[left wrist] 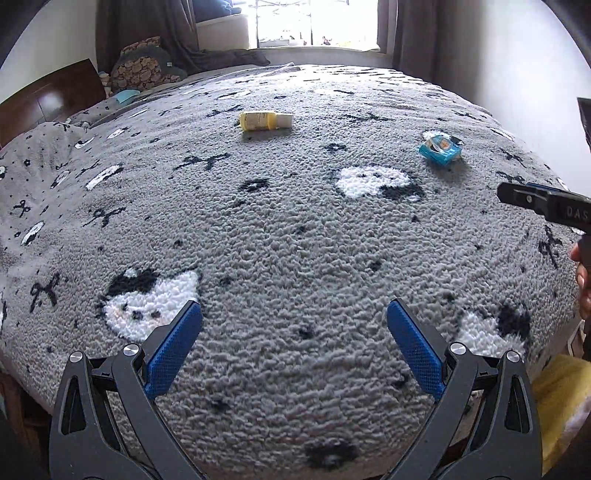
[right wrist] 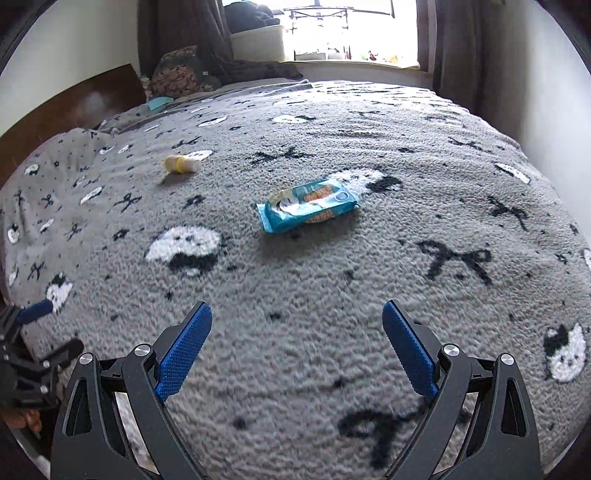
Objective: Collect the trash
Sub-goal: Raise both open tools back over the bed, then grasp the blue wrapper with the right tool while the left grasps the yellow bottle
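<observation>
**Two claws wait over the bed, trash lies ahead**

The left gripper (left wrist: 294, 314) hangs above a fuzzy gray blanket (left wrist: 280, 236) with cat faces and bows on it. Its two blue fingers are spread wide and hold nothing. The right gripper (right wrist: 297, 314) is spread wide too, and it is empty.

A yellow bottle (left wrist: 265, 120) with a white cap lies on its side, far up the bed. A blue wrapper (right wrist: 308, 204) with orange print lies flat on the blanket, right in front of the right gripper but not touching it. The bottle and the wrapper are well apart.

A patterned pillow (left wrist: 142, 70) sits by the dark wooden headboard (left wrist: 48, 99). A bright window (right wrist: 351, 29) is at the far side, with gray curtains (left wrist: 147, 26) beside it.
</observation>
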Demonstrator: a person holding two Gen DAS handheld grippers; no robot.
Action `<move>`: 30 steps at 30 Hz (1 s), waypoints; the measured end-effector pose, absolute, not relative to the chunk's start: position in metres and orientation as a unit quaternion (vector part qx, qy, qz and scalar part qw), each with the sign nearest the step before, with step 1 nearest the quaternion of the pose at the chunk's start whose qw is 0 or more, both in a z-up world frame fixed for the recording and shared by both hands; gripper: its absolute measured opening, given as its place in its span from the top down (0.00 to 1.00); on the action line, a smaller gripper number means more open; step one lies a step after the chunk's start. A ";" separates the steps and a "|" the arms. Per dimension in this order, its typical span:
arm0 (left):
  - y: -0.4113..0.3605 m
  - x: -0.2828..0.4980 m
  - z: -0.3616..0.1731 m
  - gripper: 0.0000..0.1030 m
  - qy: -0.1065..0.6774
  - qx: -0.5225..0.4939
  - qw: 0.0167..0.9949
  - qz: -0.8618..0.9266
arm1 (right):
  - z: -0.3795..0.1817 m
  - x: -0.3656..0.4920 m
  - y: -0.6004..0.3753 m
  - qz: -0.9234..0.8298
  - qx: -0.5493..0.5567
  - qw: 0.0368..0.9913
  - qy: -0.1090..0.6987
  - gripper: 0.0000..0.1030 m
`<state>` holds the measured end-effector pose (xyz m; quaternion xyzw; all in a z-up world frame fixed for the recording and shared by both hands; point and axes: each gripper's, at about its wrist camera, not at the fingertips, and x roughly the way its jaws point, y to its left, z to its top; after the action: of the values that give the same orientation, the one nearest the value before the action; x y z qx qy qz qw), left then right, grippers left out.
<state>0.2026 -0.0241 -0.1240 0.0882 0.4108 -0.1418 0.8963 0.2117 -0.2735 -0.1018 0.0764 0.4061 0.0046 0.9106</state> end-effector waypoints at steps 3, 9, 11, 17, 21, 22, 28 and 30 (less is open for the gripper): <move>-0.027 0.210 -0.124 0.08 0.409 0.089 0.896 -0.145 | -0.105 0.237 -0.274 0.012 0.102 0.904 0.416 0.09; -0.031 0.226 -0.118 0.08 0.404 0.090 0.898 -0.150 | -0.115 0.291 -0.265 0.003 0.127 0.887 0.444 0.09; -0.031 0.234 -0.113 0.08 0.399 0.092 0.900 -0.147 | -0.120 0.309 -0.265 -0.007 0.142 0.879 0.455 0.09; -0.034 0.267 -0.100 0.08 0.388 0.093 0.906 -0.141 | -0.128 0.340 -0.272 -0.036 0.177 0.867 0.464 0.14; -0.040 0.292 -0.098 0.08 0.385 0.100 0.907 -0.135 | -0.129 0.354 -0.276 -0.047 0.167 0.867 0.466 0.36; -0.041 0.299 -0.099 0.08 0.385 0.102 0.907 -0.135 | -0.129 0.356 -0.276 -0.050 0.157 0.868 0.468 0.44; -0.051 0.360 -0.106 0.08 0.385 0.110 0.909 -0.114 | -0.127 0.350 -0.269 -0.026 0.060 0.888 0.455 0.64; -0.054 0.382 -0.109 0.08 0.385 0.105 0.911 -0.108 | -0.124 0.348 -0.272 -0.017 0.050 0.893 0.447 0.71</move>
<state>0.3815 -0.0543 -0.1087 0.1045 0.3851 -0.1082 0.9105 0.3477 -0.2723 -0.1237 0.0504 0.4470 -0.0173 0.8930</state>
